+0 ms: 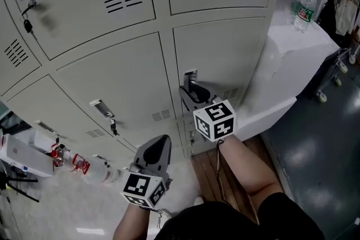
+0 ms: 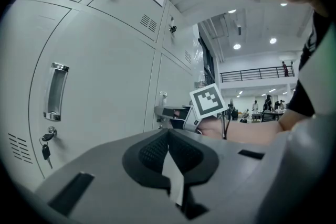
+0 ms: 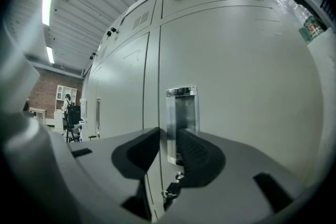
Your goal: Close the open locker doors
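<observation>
Grey locker doors (image 1: pixel 112 81) fill the head view, and all that I can see lie flush. My right gripper (image 1: pixel 191 91) points level at the chrome handle (image 1: pixel 190 76) of the lower middle door (image 1: pixel 225 53). In the right gripper view its jaws stand apart and the handle (image 3: pixel 181 113) shows in the gap, with keys (image 3: pixel 170 191) hanging below it. I see no pad pressing on it. My left gripper (image 1: pixel 162 142) hangs lower left, away from the lockers, shut with nothing in it. From its own view, the left gripper (image 2: pixel 168 138) sees the right one's marker cube (image 2: pixel 209 101).
A water bottle (image 1: pixel 305 5) stands on a white block (image 1: pixel 281 53) right of the lockers. Another door handle (image 1: pixel 101 108) with a key (image 1: pixel 114 127) is left of my hands. A clear bottle with red labels (image 1: pixel 73 163) lies lower left. Cart wheels (image 1: pixel 322 96) stand at the right.
</observation>
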The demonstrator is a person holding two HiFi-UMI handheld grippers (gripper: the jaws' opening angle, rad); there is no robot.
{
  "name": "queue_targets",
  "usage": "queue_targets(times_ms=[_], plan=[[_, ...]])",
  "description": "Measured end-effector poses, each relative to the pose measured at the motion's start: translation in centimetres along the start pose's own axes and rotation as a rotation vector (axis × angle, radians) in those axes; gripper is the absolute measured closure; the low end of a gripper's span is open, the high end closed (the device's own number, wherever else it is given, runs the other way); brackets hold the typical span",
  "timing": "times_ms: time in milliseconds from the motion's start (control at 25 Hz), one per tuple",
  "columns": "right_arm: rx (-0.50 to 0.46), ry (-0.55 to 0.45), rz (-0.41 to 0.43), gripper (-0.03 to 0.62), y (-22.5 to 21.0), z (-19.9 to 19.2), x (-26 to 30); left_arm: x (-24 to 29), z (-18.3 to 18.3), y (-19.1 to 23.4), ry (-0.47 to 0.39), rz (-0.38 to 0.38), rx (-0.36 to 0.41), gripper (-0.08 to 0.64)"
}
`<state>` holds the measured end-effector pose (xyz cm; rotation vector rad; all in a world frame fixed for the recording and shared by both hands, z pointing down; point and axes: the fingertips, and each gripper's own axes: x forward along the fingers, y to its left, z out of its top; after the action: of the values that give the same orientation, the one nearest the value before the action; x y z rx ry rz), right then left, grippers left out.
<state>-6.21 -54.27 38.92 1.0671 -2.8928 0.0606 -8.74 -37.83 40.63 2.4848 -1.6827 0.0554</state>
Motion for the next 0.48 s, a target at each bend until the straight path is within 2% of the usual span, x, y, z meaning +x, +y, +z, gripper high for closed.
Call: queue_targets(times_ms=[480], plan=[[-0.018,0.022,-0.004,0.492,-0.9,-0.7,-1.2,-0.6,-0.5,-0.4,0.003,0.053,-0.020,0.555]])
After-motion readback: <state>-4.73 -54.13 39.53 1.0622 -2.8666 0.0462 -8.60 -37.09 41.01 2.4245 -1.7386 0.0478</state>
